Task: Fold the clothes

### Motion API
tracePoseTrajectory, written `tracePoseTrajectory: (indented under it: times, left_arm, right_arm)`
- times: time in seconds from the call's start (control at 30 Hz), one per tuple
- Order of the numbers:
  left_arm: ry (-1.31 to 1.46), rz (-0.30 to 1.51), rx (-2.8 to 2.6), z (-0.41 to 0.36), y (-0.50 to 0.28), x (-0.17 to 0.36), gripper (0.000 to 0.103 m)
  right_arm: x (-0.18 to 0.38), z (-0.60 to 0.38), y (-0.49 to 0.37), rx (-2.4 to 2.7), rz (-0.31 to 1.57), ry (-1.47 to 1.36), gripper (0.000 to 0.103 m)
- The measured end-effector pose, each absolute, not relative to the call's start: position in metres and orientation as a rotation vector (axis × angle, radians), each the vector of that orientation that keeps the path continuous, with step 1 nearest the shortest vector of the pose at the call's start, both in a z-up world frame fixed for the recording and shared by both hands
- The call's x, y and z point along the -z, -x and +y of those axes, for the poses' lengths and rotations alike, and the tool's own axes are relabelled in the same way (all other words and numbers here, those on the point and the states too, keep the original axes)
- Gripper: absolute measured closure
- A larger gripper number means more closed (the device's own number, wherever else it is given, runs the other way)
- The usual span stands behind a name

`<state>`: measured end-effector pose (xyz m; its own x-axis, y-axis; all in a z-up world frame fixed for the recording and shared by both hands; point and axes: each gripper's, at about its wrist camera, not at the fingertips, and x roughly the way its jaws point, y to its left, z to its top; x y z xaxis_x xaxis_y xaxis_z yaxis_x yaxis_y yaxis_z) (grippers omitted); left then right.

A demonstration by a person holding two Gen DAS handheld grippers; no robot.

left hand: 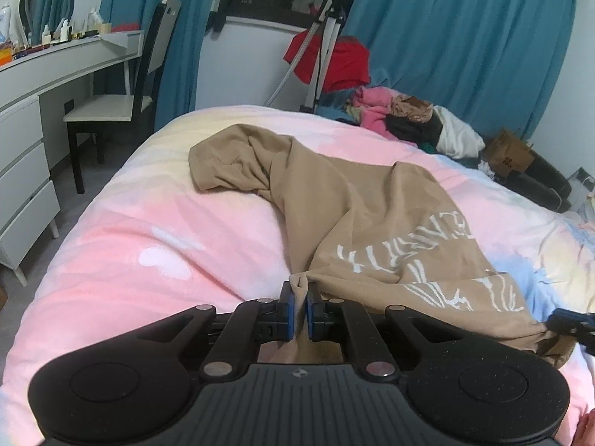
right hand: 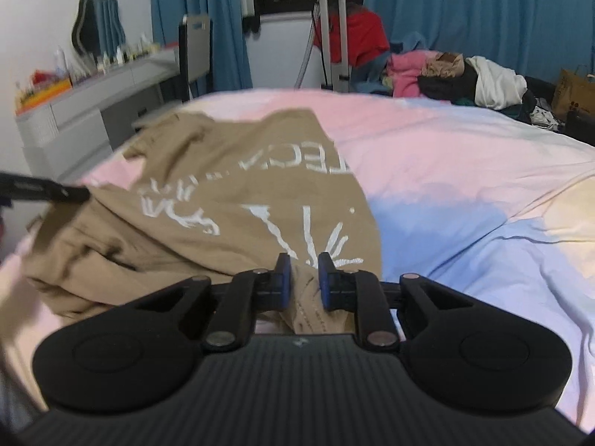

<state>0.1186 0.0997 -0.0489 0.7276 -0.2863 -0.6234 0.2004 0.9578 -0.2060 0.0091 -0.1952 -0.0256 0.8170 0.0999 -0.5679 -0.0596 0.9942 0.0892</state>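
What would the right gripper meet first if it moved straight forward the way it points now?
Most likely the tan T-shirt it already pinches: the right gripper points down at the white print just ahead of its tips, with the bed cover under it. Depth is uncertain.

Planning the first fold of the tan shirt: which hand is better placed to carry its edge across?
Left, probably. The left gripper is shut on a thin corner of the tan shirt, with bare pink bedspread beside it. The right gripper holds a thicker bunched wad.
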Motion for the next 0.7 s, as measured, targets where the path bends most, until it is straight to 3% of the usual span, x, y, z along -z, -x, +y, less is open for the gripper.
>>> tracePoseTrajectory:
  times: [0.37,0.53,0.6,0.7]
  left_arm:
    - [0.032,0.697,0.3,0.086,-0.107,0.043,0.093]
    - [-0.069,0.608,0.298,0.081,-0.084,0.028,0.075]
    - [-0.111,0.543,0.313,0.078,-0.068,0.019,0.06]
    - [-0.21,0.421,0.362,0.066,-0.036,0.008,0.055]
  right_arm:
    - [0.02,-0.203,0.024,-0.098,0.6,-0.119,0.084]
    - [0.016,-0.217,0.018,-0.126,0.53,-0.284,0.084]
    - [0.016,-0.226,0.016,-0.135,0.512,-0.366,0.085]
    - [0.016,-0.237,0.014,-0.144,0.486,-0.471,0.085]
